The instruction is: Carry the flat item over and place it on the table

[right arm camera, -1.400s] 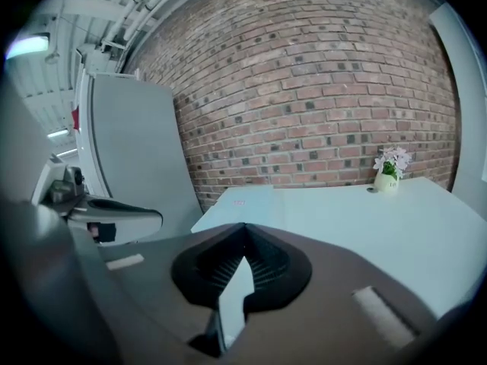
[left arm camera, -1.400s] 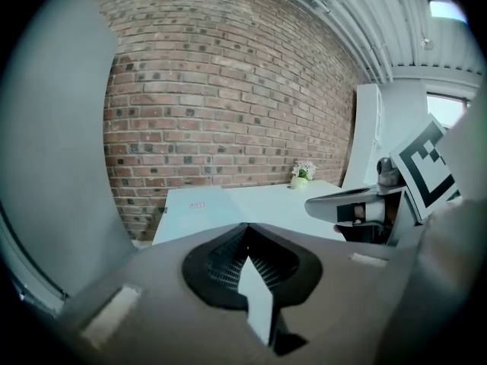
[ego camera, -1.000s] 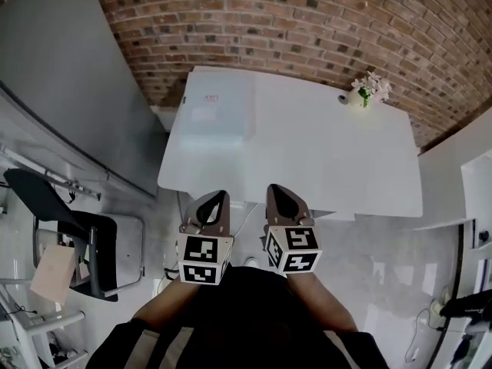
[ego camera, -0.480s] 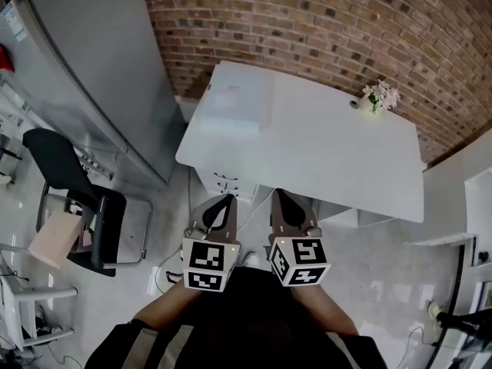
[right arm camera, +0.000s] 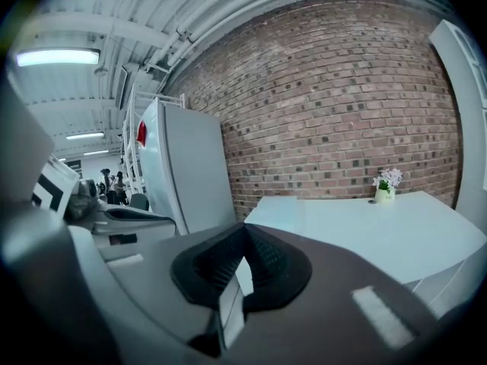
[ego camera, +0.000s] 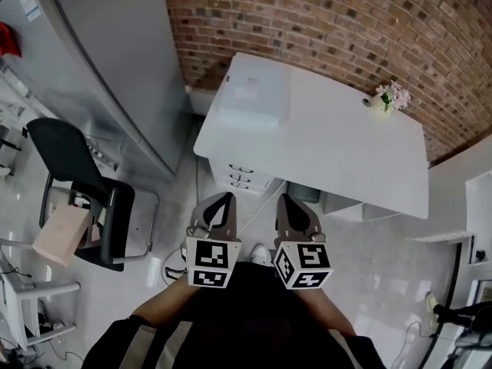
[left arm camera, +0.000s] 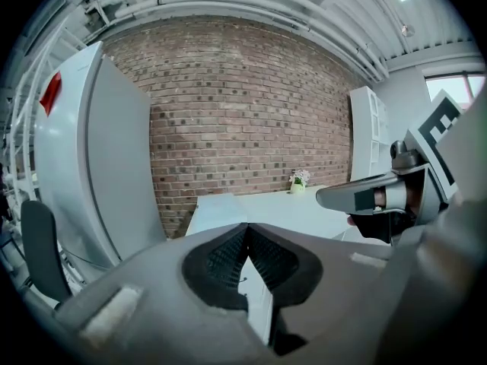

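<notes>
A flat white slab [ego camera: 254, 98] lies on the far left corner of the white table [ego camera: 346, 156]; it also shows in the left gripper view [left arm camera: 215, 207] and the right gripper view [right arm camera: 275, 210]. My left gripper [ego camera: 222, 199] and right gripper [ego camera: 286, 200] are held side by side close to my body, over the floor, short of the table's near edge. Both are shut with nothing between the jaws. Up close, the left gripper [left arm camera: 245, 227] and the right gripper [right arm camera: 243, 227] each show their pads meeting at the tip.
A small vase of flowers [ego camera: 389, 98] stands at the table's far right. White drawers [ego camera: 241, 177] sit under the table. A tall grey cabinet [ego camera: 100, 68] fills the left. A black chair [ego camera: 77, 171] with a tan bag [ego camera: 61, 233] stands beside it. A brick wall [ego camera: 330, 21] lies behind.
The table has slid up and away in the head view, and more floor and the drawers show before it. Both grippers stay shut, side by side, slightly lower in view.
</notes>
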{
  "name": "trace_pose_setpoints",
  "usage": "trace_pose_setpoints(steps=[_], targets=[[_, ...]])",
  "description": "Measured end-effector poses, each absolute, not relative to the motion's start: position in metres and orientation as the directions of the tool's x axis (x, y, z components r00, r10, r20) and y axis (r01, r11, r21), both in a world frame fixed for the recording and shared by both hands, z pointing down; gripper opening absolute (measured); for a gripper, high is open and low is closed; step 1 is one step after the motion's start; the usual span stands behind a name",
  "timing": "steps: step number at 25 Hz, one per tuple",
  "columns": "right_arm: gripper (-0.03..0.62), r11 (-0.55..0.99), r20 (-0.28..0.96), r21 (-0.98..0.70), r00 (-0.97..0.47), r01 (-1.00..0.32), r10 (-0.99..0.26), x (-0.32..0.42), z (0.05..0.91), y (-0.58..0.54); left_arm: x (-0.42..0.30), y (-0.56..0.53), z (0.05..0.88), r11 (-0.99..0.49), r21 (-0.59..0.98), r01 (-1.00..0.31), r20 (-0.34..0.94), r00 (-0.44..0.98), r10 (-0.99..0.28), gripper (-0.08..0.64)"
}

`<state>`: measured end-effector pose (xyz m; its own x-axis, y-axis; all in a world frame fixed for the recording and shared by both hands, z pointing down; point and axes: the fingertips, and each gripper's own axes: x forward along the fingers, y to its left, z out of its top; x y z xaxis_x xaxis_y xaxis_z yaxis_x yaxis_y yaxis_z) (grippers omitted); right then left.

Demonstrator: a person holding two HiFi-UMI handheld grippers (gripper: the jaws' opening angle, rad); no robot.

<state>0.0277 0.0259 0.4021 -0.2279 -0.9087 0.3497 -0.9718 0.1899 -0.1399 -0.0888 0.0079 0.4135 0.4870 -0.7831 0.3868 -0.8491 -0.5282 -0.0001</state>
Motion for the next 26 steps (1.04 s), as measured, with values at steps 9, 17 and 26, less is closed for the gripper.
trace_pose_setpoints(steps=[9,17,26], targets=[[0.000,0.130,0.379,-0.126,-0.169,-0.983,-0.910,0.003,0.415,0.034,-0.110,0.009,0.425,-0.575,0.017,-0.818,0.388,0.536,-0.750,0.005],[0.000,0.081,0.398,-0.115,-0.121,-0.990,-0.910,-0.003,0.423,0.042,-0.116,0.009,0.428,-0.605,0.033,-0.796,0.388,0.568,-0.726,0.005],[0.000,0.047,0.401,-0.113,-0.089,-0.992,-0.912,-0.005,0.425,0.045,-0.120,0.008,0.428,-0.617,0.040,-0.786,0.379,0.584,-0.718,0.005]])
